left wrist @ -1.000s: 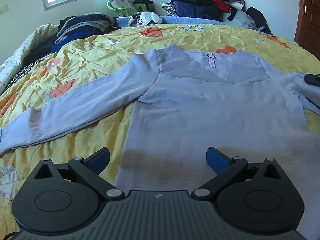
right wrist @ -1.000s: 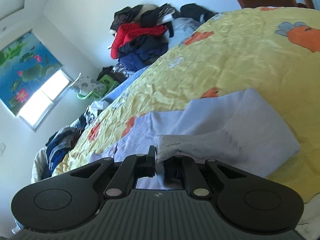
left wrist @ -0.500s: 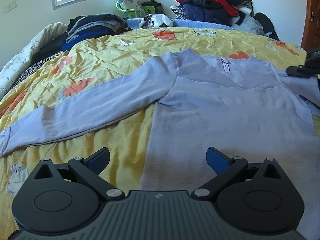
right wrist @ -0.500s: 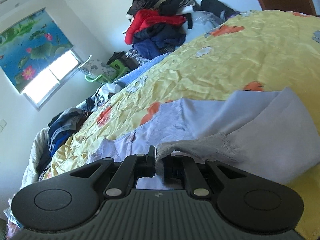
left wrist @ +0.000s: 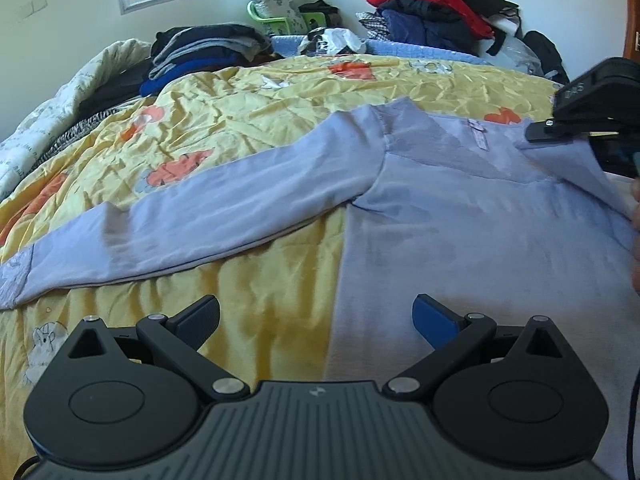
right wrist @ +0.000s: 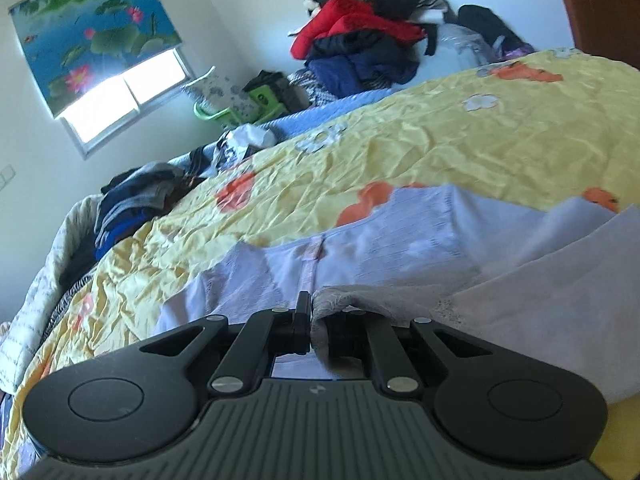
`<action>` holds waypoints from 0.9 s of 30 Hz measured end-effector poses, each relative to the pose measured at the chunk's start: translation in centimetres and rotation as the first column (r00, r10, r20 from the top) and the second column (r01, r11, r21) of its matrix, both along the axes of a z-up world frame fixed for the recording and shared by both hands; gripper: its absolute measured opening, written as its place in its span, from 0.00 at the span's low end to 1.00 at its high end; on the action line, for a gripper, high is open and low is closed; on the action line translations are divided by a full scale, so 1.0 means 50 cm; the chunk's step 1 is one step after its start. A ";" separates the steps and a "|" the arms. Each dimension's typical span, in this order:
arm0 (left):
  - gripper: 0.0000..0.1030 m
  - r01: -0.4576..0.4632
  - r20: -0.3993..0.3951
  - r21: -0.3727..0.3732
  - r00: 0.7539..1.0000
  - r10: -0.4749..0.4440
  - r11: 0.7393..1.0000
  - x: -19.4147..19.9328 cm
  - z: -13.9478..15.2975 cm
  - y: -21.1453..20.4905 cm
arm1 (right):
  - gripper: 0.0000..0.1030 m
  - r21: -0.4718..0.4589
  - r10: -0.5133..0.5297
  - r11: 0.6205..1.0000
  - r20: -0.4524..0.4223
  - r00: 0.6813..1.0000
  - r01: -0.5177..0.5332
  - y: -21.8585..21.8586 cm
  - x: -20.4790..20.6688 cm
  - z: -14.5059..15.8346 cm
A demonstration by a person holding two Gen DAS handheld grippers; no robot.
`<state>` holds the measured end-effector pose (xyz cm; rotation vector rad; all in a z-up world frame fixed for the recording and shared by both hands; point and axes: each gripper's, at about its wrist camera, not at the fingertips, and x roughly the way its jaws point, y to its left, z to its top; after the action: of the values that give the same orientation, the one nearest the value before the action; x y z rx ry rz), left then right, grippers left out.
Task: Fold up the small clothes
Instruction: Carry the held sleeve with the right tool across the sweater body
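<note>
Here my right fingers (right wrist: 311,322) pinch the cuff of the pale lilac long-sleeved top (left wrist: 460,216), lifted over its body. My left fingers (left wrist: 316,320) stand wide above the yellow flowered bed cover (left wrist: 256,312), holding nothing.

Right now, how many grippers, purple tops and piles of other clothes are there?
Grippers: 2 (left gripper open, right gripper shut on the top's cuff)
purple top: 1
Piles of other clothes: 2 (red-topped pile, dark folded stack)
Total: 5

Sweater's (left wrist: 460,216) right sleeve cut off
</note>
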<state>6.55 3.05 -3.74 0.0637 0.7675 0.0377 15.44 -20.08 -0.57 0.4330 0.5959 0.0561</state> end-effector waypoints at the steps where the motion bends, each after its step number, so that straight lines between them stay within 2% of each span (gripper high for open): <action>1: 1.00 -0.006 -0.002 -0.003 1.000 0.006 1.000 0.001 -0.001 0.005 | 0.11 0.001 0.010 1.000 -0.004 1.000 -0.010 0.011 0.009 -0.001; 6: 1.00 -0.021 -0.010 -0.007 1.000 0.021 1.000 0.001 -0.004 0.021 | 0.11 -0.023 0.052 0.998 -0.005 0.999 -0.052 0.072 0.052 -0.003; 11: 1.00 -0.027 -0.013 -0.006 1.000 0.027 1.000 -0.001 -0.006 0.032 | 0.11 -0.006 0.083 0.997 -0.022 0.996 -0.083 0.120 0.084 -0.013; 20: 1.00 -0.048 -0.021 -0.017 0.999 0.048 0.999 0.001 -0.010 0.052 | 0.11 -0.089 0.166 0.982 -0.037 0.985 -0.169 0.227 0.112 -0.024; 27: 1.00 -0.069 -0.024 -0.026 0.997 0.068 0.997 0.003 -0.010 0.065 | 0.12 -0.125 0.204 0.970 -0.040 0.978 -0.207 0.272 0.123 -0.020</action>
<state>6.70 6.30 -4.25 0.0127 0.7926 0.0919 21.58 -6.45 -1.57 0.2464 0.6650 0.2090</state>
